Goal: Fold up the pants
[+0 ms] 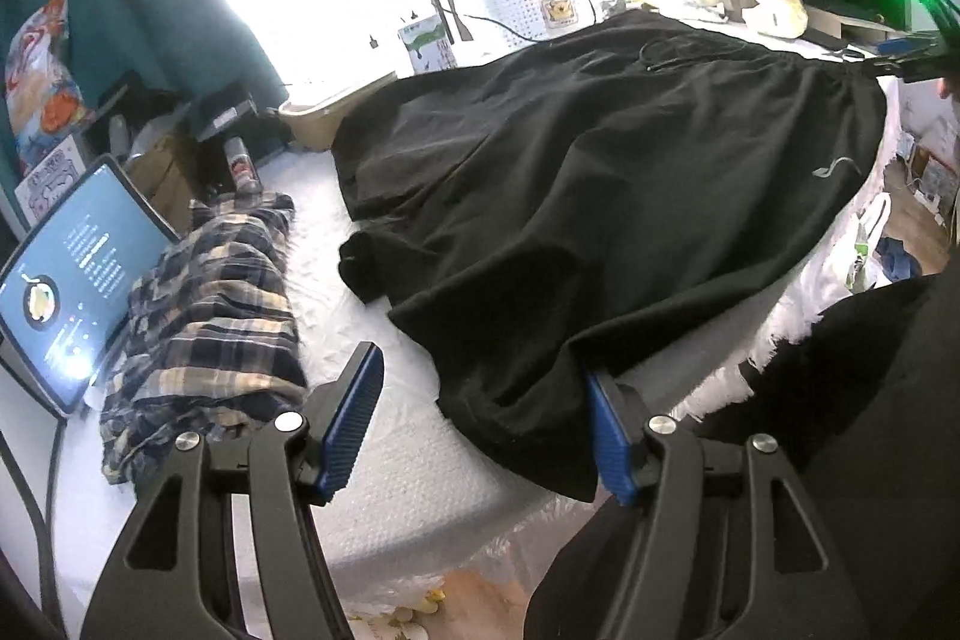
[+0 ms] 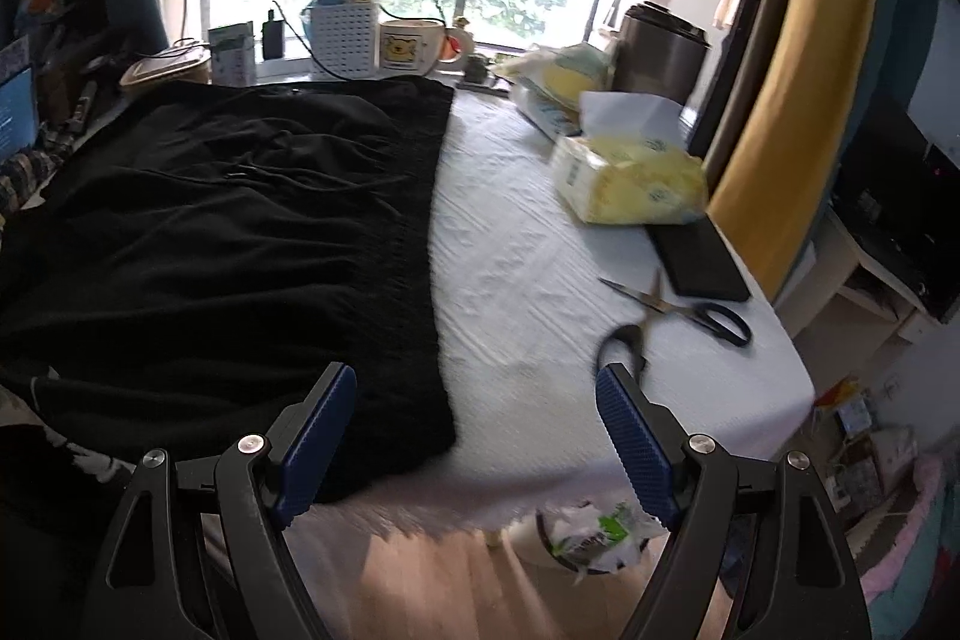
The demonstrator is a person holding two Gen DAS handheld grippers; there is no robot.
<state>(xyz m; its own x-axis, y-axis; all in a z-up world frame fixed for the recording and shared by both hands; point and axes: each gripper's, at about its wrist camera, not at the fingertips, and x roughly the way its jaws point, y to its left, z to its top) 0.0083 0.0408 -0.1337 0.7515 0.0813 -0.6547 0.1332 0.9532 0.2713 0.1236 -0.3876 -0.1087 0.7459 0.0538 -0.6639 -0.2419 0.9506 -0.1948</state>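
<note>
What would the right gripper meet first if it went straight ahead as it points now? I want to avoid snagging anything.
Probably the near corner of the black pants at the waistband edge, lying between the open jaws of the right gripper on the white table cover. The scissors lie off to the right. Depth is uncertain.

A white textured cloth covered the bench [image 2: 528, 244]. On it, near the right edge, lay black-handled scissors [image 2: 690, 310], a flat black phone [image 2: 699, 256] just behind them, and a yellow tissue pack [image 2: 630, 181] beyond. A crumpled navy-and-cream plaid shirt [image 1: 210, 304] lay at the bench's left, beside an open, lit laptop [image 1: 72, 274].
</note>
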